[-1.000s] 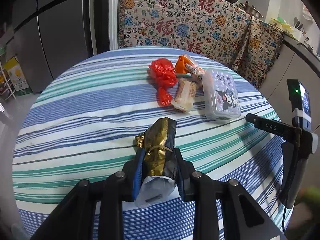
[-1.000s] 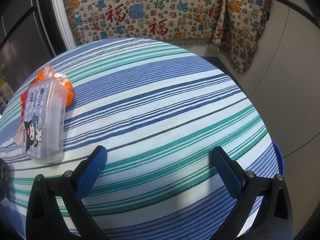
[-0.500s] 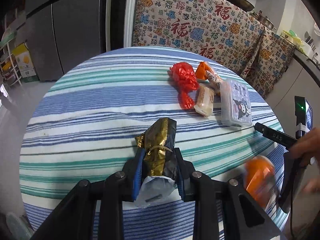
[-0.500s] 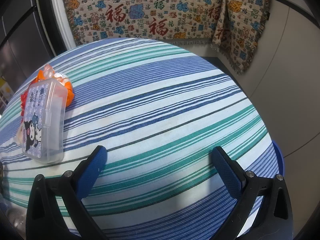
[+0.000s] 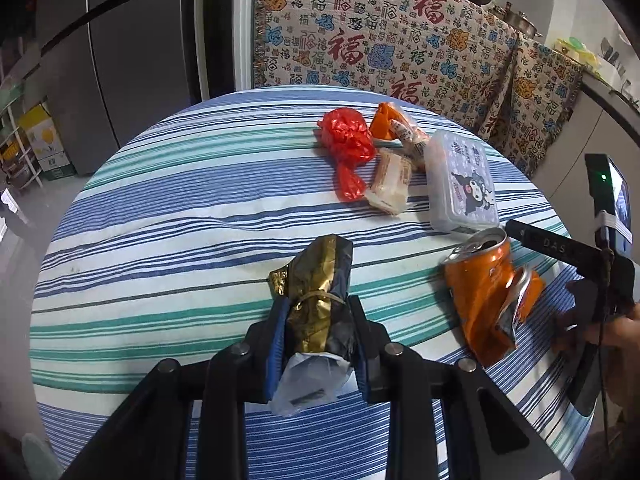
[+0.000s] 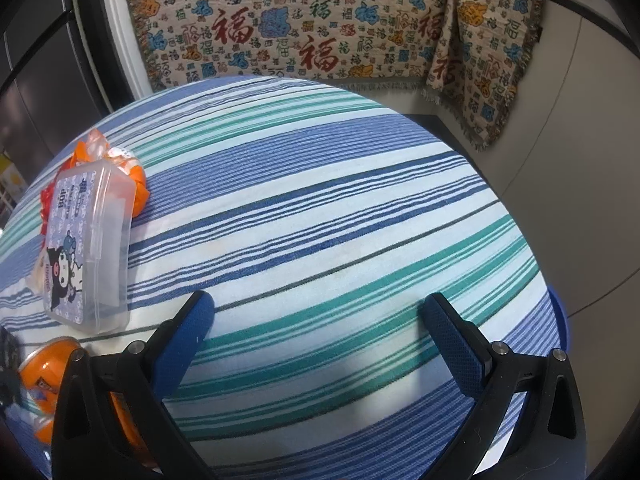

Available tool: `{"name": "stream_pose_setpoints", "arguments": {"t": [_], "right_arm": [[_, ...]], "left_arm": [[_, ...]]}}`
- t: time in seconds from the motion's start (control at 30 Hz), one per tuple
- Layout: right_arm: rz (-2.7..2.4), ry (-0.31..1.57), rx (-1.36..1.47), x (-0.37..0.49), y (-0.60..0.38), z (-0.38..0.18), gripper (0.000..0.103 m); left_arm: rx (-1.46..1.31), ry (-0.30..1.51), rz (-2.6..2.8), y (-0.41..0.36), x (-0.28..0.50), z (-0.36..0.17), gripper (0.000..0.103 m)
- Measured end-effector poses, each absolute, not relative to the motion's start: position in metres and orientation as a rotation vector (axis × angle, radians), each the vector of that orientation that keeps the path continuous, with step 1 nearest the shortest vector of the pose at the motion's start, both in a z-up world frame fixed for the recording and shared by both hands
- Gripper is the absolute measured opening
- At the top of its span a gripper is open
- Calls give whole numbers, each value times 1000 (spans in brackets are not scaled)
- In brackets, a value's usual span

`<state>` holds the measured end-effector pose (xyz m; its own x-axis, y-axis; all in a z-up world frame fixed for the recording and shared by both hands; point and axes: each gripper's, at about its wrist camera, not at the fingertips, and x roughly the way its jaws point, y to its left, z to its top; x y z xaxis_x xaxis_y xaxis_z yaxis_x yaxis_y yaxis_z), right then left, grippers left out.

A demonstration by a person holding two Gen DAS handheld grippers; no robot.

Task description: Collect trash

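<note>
My left tongs (image 5: 318, 344) were pinching a crumpled gold-and-black wrapper (image 5: 318, 294), its blue pads (image 5: 277, 344) pressed against both sides and a scrap of clear plastic (image 5: 310, 378) hanging out at the near end. The wrapper stuck forward past the tips, above the striped tablecloth (image 5: 168, 248) of the round table.

Just to the right of it, near the table's edge, stood a crushed orange can (image 5: 486, 292), dented and torn along one side, its open top tilted toward the far side. In the right wrist view the same can (image 6: 46, 364) showed only at the lower left corner, partly behind the tong's frame. My right tongs (image 6: 316, 338) were spread wide, with nothing between the blue pads (image 6: 188, 336), only bare cloth (image 6: 320, 200) under them.

Beyond the can lay a clear lidded box with a cartoon figure on it (image 5: 462, 184), flat on the cloth; from the right it sat at the left (image 6: 90, 248). Just beside the box was a pale packaged snack (image 5: 390, 182), and touching that a red plastic bag (image 5: 348, 148), bunched up. Behind these was an orange and clear wrapper (image 5: 394, 126).

Farther off, past the table, a patterned cloth with red characters (image 5: 360, 40) hung down, and a dark fridge (image 5: 120, 60) stood to the left of it.
</note>
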<state>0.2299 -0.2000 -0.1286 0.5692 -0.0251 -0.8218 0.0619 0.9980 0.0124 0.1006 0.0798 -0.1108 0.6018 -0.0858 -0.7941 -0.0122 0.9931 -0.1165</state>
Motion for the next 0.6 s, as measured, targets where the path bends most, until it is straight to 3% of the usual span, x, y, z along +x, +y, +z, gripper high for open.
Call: {"name": "stream_pose_setpoints", "arguments": {"t": [0.07, 0.17, 0.23, 0.3, 0.6], "right_arm": [[-1, 985, 22, 228, -200, -126, 103], [50, 987, 71, 216, -216, -113, 88], [179, 939, 144, 197, -222, -93, 92], [407, 919, 151, 173, -204, -75, 103], [530, 930, -219, 131, -106, -106, 103]], "left_arm": [[-115, 923, -43, 79, 101, -111, 29], [-139, 925, -51, 85, 98, -108, 29], [-152, 913, -52, 89, 97, -102, 29], [-158, 900, -53, 92, 95, -95, 29], [-141, 895, -85, 83, 84, -91, 29]]}}
